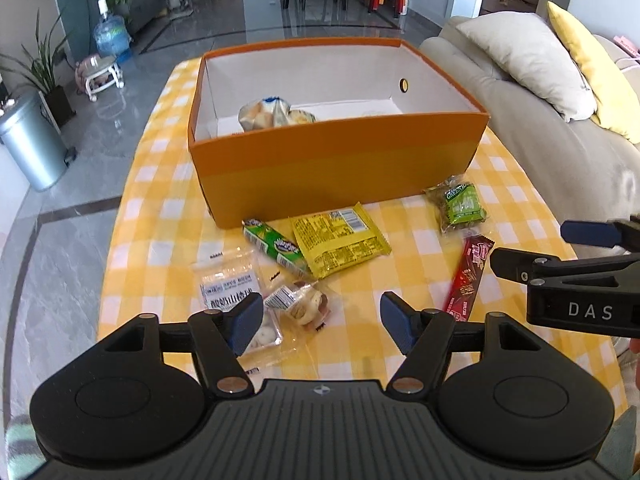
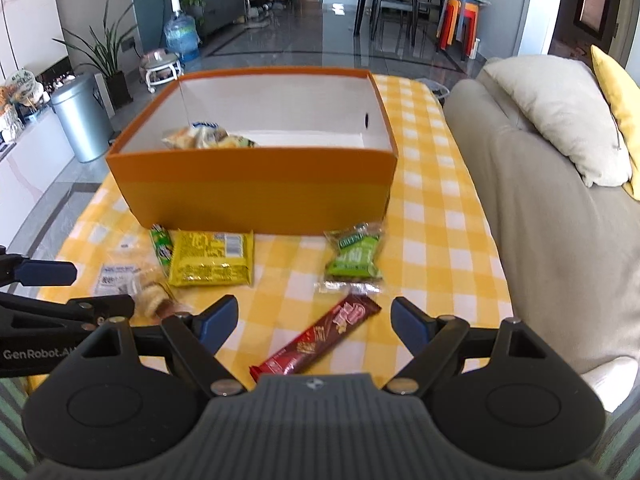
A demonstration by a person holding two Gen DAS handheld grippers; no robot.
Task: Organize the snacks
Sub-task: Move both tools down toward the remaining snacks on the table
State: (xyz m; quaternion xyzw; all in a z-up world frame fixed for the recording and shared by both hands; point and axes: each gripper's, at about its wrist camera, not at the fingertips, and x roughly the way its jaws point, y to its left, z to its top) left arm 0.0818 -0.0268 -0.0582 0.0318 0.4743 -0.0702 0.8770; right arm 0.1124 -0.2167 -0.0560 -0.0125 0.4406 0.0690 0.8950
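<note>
The red wafer bar (image 2: 316,344) lies on the checked surface (image 2: 432,240) between your right tongs (image 2: 314,326), long axis diagonal; both jaws stand open, empty; your left tongs (image 1: 322,326) gape over the clear-wrapped pastry (image 1: 304,304); the orange box (image 2: 256,184) beyond holds one bread bag (image 2: 200,136).

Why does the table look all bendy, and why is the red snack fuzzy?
Left wrist view: the fisheye lens curves the table edges, and the red snack bar is smeared by motion blur. Right wrist view: same bending; the orange box looks soft, and the shiny floor glares with window light.
</note>
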